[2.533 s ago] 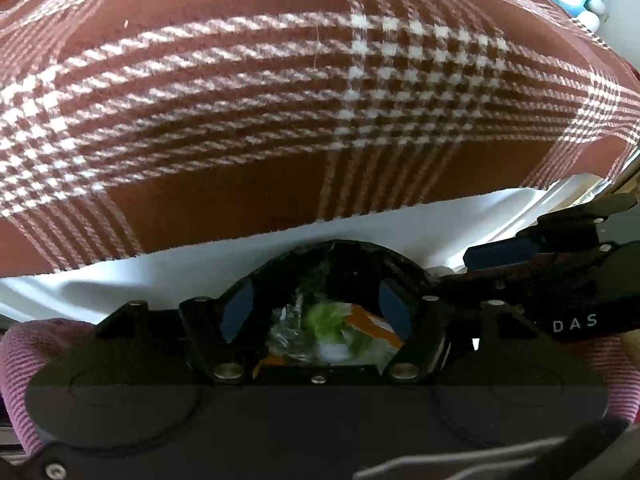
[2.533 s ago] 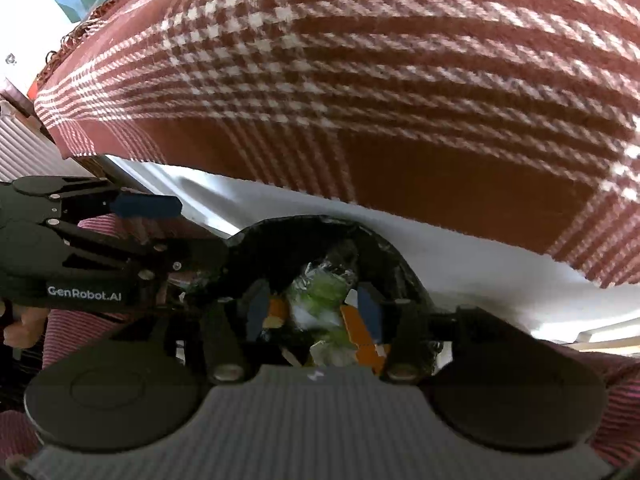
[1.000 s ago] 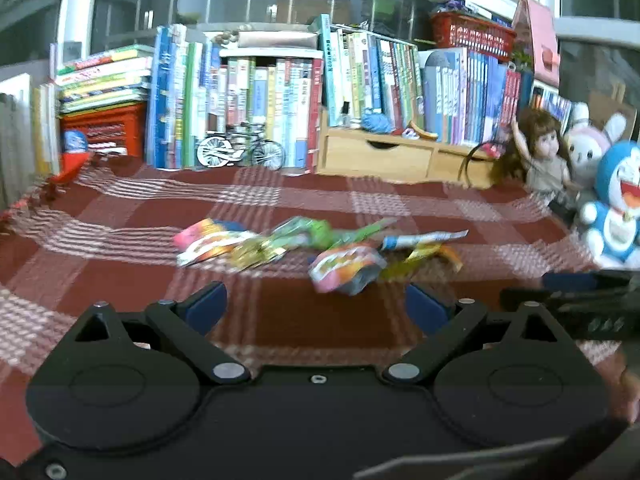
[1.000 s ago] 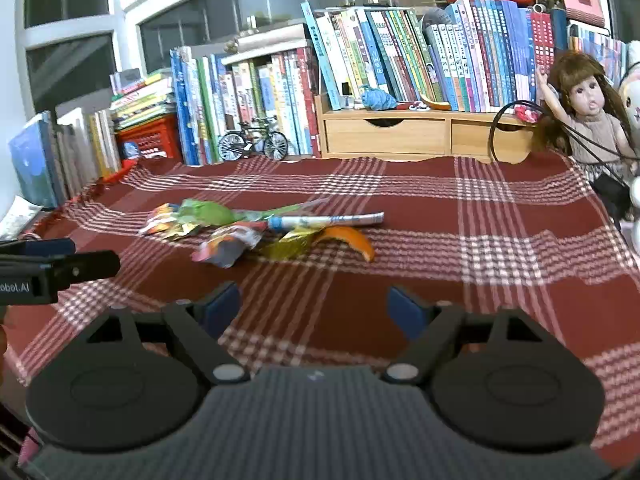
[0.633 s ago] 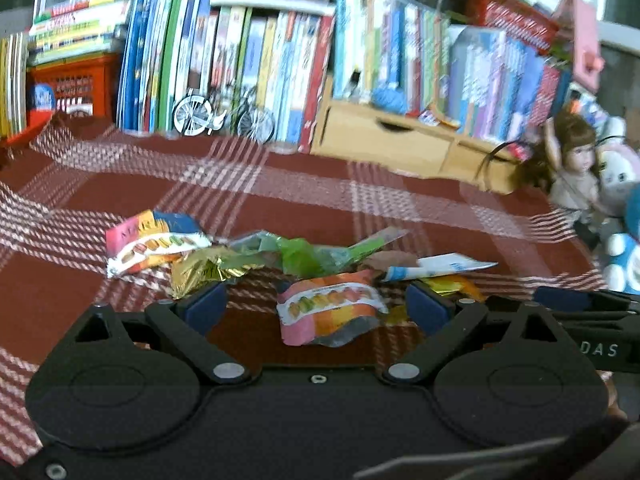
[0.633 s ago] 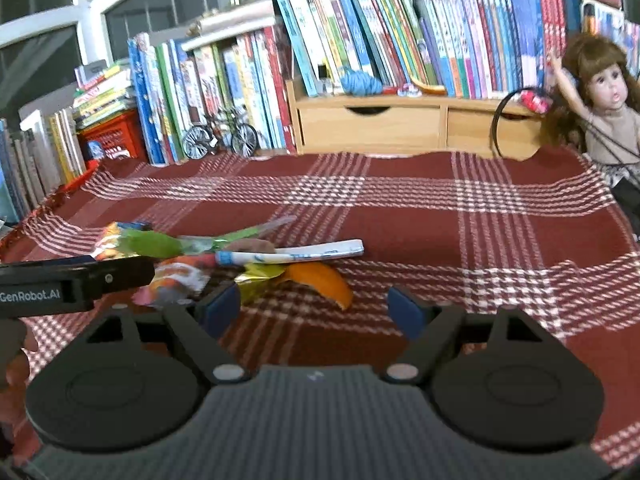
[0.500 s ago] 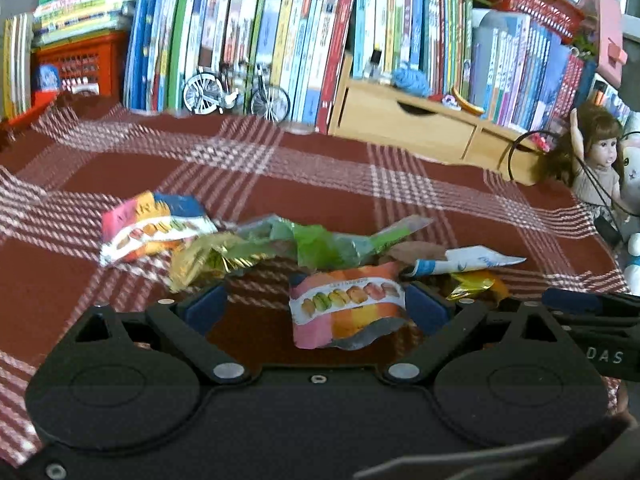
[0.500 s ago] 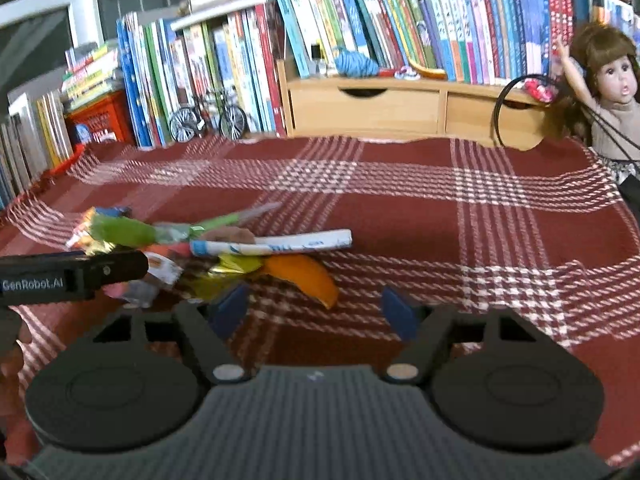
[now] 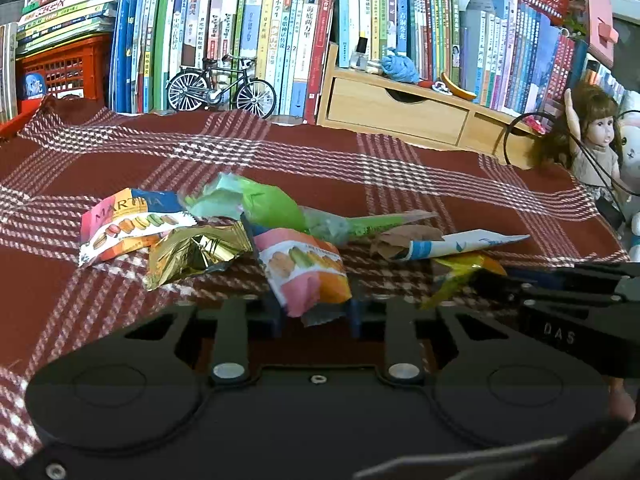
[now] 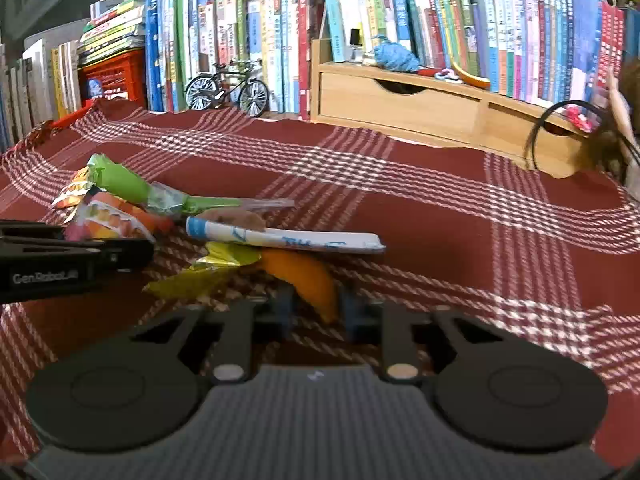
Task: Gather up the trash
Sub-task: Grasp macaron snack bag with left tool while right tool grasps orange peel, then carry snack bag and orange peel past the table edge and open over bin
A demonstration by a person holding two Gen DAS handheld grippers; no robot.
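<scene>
Red plaid cloth (image 9: 400, 184) carries a heap of wrappers. Nearest, the macaron wrapper (image 9: 306, 276) sits pinched in the left gripper (image 9: 314, 318), whose jaws have just closed; the right gripper (image 10: 314, 310), likewise just closed, clamps the orange wrapper (image 10: 308, 280). Books (image 9: 280, 32) line the back.

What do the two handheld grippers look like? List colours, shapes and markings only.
Left gripper: matte black body, two round discs, silver screws, blue finger pads; its side reads "GenRobot.AI" in the right wrist view. Right gripper: the same black linkage and blue pads, a grey ribbed centre panel, and white letters "DAS" on its side.
</scene>
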